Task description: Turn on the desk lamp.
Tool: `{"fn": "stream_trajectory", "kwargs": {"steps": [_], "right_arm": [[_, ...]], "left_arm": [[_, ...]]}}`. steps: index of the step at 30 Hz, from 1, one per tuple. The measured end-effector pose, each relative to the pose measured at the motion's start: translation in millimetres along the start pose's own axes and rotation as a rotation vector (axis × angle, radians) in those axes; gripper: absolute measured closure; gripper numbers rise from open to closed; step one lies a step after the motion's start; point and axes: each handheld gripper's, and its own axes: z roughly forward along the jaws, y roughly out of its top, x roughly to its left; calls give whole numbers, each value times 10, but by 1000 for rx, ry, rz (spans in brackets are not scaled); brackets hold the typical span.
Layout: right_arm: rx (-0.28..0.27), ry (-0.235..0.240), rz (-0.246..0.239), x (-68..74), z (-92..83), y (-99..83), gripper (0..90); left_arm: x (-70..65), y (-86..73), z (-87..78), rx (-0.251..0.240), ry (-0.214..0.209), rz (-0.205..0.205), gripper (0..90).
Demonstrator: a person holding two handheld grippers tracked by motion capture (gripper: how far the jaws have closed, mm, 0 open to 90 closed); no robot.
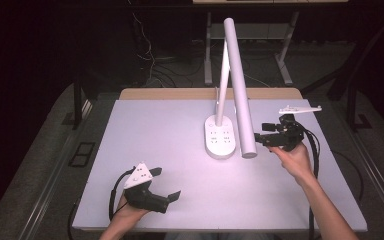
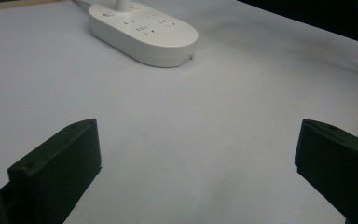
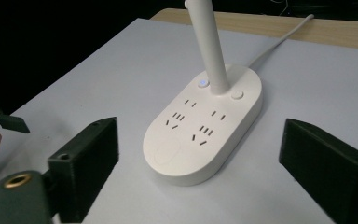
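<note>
Right gripper (image 1: 263, 139), jaws apart, faces lamp base (image 1: 219, 138).

A pale grey-white surface (image 1: 170, 150) is spreading under bright light, with a strip of bare wood edging it at twelve o'clock. A white oval lamp base (image 1: 219, 136) is sitting flat on it, a little toward one o'clock from the centre, showing sockets and two round buttons on top. Its white cord (image 3: 279, 39) is trailing off toward twelve o'clock.
</note>
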Motion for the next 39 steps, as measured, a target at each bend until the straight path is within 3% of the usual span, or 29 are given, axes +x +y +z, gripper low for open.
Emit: {"fn": "stream_trajectory", "kwargs": {"steps": [1,11,19,26,31,39], "right_arm": [[-2,-9,2,19,-21,-24,0],[-6,-10,1,148,-213,-296,0],[-4,-20,-10,217,-275,-493,0],[-12,-12,8,243,-319,-727,0],[-18,-15,-1,295,-351,-936,0],[3,-48,-29,377,-426,-1079,0]], "left_arm": [[-3,0,2,0,0,-3,0],[-9,3,3,4,1,2,0],[-3,1,-1,2,3,-1,0],[0,0,-7,2,6,-2,0],[-3,1,-8,4,6,0,0],[7,-1,-11,2,10,-1,0]]}}
